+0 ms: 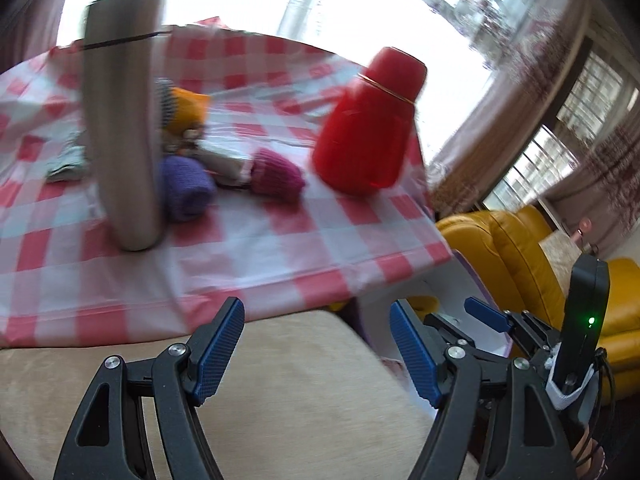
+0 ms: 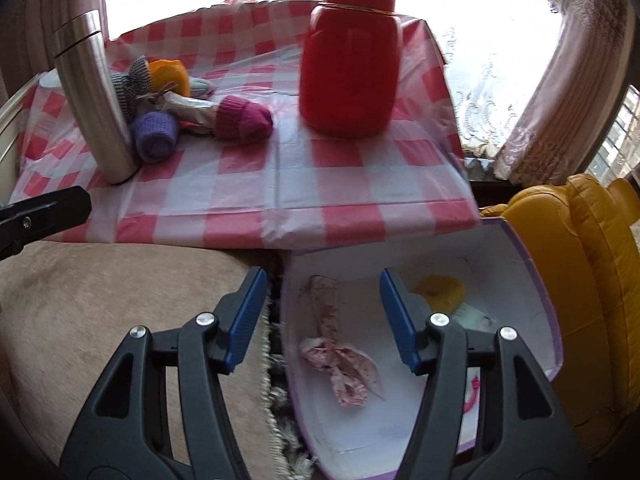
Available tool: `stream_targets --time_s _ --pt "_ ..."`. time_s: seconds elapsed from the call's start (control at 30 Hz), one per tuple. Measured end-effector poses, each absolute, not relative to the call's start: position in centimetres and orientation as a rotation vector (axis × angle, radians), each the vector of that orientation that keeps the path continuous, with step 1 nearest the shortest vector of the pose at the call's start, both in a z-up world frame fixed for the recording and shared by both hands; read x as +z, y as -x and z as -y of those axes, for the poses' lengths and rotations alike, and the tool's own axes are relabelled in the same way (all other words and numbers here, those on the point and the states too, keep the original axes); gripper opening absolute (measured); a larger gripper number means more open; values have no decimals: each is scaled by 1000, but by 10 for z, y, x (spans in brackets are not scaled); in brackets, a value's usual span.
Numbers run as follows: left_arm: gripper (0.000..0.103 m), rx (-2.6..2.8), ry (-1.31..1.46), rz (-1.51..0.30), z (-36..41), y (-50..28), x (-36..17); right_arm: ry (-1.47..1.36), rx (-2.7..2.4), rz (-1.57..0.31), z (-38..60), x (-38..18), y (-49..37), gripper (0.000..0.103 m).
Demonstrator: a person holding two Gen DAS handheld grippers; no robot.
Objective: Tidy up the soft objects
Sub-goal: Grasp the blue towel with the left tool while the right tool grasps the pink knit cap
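Sorting is between picks: floral cloth (image 2: 340, 364) and yellow roll (image 2: 440, 292) lie in the box (image 2: 516, 240) beside the table's right edge. Next, fetch the pink roll (image 2: 244, 118) mid-table. Left gripper (image 1: 316, 350) and right gripper (image 2: 322, 318) are spread wide, empty, touching nothing.

Two low wrist views facing the checkered table (image 1: 280, 240) (image 2: 320, 184), shared by both.
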State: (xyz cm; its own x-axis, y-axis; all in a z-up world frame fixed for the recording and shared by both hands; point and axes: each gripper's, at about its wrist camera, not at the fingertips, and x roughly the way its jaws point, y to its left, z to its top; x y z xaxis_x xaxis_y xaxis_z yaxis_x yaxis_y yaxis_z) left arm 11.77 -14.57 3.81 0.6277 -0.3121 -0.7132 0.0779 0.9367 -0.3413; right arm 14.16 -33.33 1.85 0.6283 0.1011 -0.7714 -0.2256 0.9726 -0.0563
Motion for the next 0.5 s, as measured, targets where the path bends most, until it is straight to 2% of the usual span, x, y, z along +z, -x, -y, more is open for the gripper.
stream_targets --time_s 0.3,0.5 --pt "76 -52 419 -851 50 -113 30 213 288 -885 284 15 -175 64" --pt "76 7 467 -853 13 -118 25 236 321 -877 251 11 -214 64"
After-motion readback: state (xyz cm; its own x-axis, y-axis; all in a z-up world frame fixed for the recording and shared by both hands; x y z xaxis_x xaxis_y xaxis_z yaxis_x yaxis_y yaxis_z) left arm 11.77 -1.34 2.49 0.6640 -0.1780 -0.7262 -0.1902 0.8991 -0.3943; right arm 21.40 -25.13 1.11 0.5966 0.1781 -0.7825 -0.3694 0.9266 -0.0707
